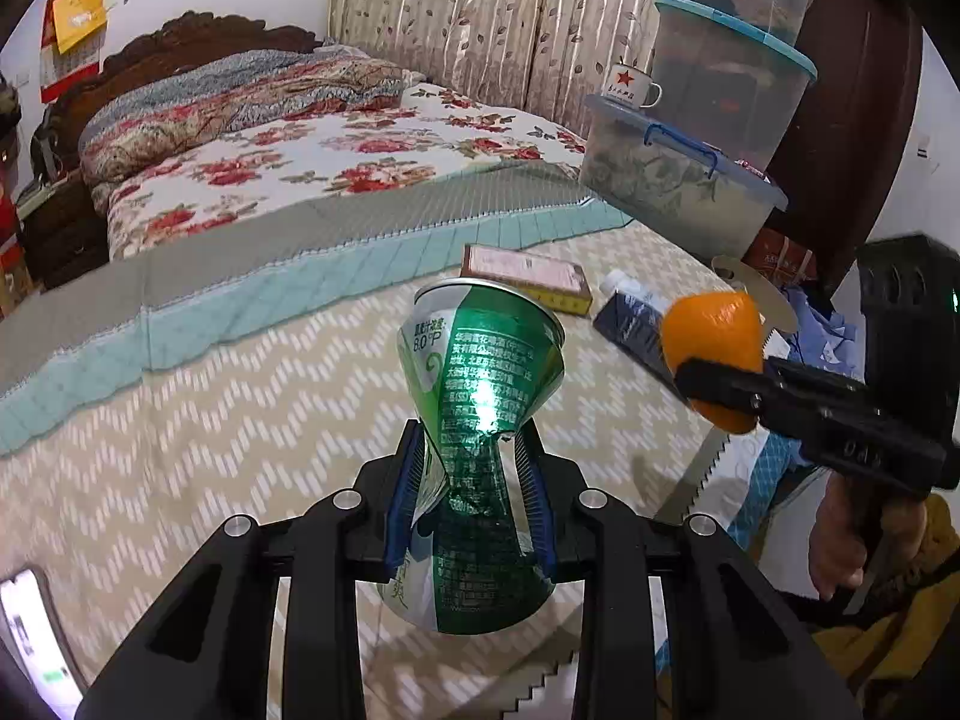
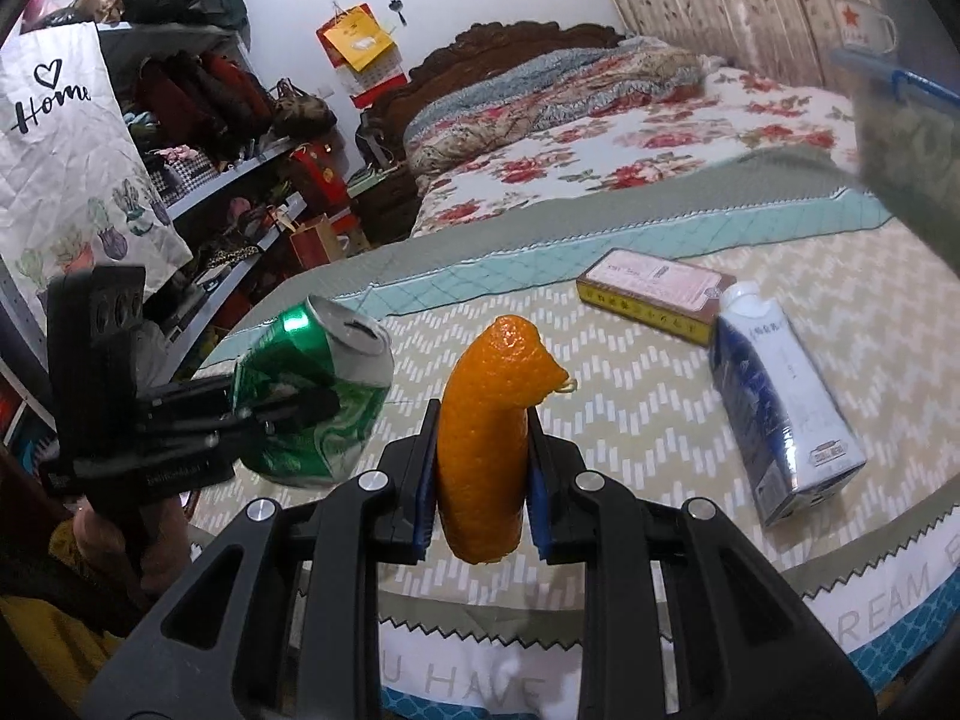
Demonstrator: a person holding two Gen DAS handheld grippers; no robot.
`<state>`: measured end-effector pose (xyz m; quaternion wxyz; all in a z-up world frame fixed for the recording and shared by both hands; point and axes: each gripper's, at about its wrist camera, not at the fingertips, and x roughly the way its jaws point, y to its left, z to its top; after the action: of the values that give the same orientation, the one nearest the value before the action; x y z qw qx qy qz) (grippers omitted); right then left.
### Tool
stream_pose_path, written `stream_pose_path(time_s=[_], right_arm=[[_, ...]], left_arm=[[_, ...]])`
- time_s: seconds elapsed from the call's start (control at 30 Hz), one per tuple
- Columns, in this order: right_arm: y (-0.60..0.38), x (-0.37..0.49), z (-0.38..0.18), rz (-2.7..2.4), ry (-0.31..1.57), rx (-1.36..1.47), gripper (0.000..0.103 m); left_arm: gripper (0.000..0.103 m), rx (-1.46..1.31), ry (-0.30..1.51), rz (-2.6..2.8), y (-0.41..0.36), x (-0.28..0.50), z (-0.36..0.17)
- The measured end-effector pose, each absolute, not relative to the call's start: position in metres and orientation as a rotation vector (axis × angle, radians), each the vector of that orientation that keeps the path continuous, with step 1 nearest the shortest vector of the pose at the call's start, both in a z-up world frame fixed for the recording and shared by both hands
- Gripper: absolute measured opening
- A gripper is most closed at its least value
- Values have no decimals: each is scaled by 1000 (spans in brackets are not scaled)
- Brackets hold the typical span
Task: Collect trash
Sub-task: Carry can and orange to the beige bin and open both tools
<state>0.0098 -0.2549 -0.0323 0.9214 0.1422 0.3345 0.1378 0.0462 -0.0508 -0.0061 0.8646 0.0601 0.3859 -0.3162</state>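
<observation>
Even indoor light, glare on the green can (image 1: pixel 480 384), fisheye-bent edges, dark corners.

Crushed can (image 1: pixel 480 384): thin metal, glossy green, creased. Orange peel (image 2: pixel 489 438): matt, pitted, rough skin. Carton (image 2: pixel 780 402): coated paper, slight sheen. Flat box (image 2: pixel 654 294): cardboard, smooth. Table cover (image 1: pixel 198 420): woven cloth, matt. Storage boxes (image 1: pixel 678 180): translucent plastic.

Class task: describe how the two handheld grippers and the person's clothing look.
Both the left gripper and right gripper are black angular frames with silver round bolts and blue ribbed pads. The right one's housing shows a small green light. A mustard-yellow sleeve is worn.
</observation>
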Motion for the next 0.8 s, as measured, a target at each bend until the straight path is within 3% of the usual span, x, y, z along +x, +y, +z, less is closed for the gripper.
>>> stream_pose_path(time_s=[0.17,0.37,0.8], right_arm=[[-298,-5,-16,182,574,334,27],[-387,-30,-20,9,462,439,27],[-624,-81,-65,-411,456,599,27]], left_arm=[[29,140,783,-750,-83,67,25],[29,181,839,-886,-174,97,45],[29,351,995,-1243,-507,117,26]])
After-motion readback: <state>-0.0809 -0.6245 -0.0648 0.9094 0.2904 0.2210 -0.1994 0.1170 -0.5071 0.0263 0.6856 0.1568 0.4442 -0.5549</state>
